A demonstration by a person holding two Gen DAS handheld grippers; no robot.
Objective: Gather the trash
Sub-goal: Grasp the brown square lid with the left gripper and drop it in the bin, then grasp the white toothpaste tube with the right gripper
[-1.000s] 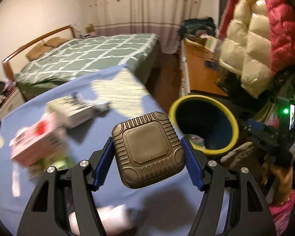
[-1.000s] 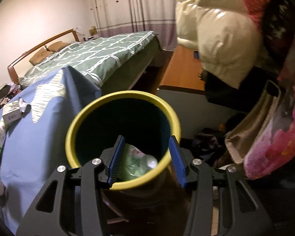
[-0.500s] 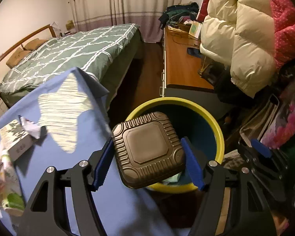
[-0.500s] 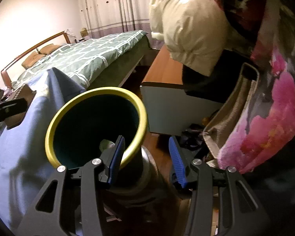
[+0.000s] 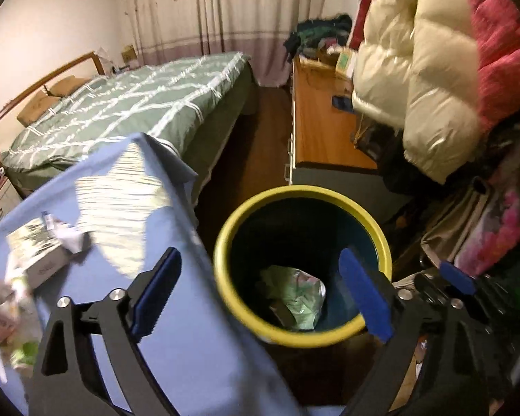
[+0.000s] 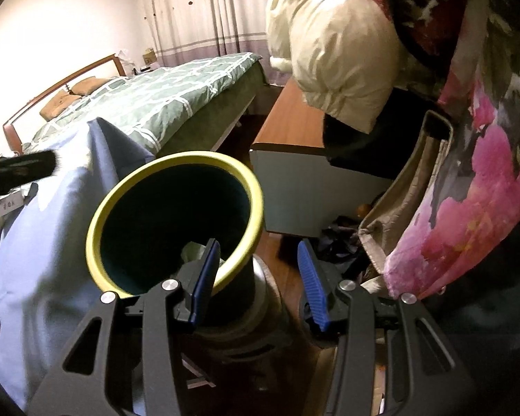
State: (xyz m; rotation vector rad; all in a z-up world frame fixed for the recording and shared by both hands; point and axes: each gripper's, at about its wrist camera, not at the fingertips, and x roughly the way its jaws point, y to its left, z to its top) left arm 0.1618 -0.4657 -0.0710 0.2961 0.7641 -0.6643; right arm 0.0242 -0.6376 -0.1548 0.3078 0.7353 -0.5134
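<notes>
My left gripper [image 5: 260,287]: spread wide, empty, over the bin [image 5: 225,242]. My right gripper [image 6: 258,277]: parted, empty. Crumpled wrapper [image 5: 294,294] lies inside. Boxes [image 5: 38,256] on blue cloth [image 5: 197,346]: probably light, crushable; grasp across flat sides.

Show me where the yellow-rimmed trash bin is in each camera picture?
Left wrist view: the trash bin sits at lower centre, beside the blue cloth, crumpled trash inside.
Right wrist view: the trash bin sits left of centre, just ahead of the fingers.
Shared landmark: the green checked bed behind it.
</notes>
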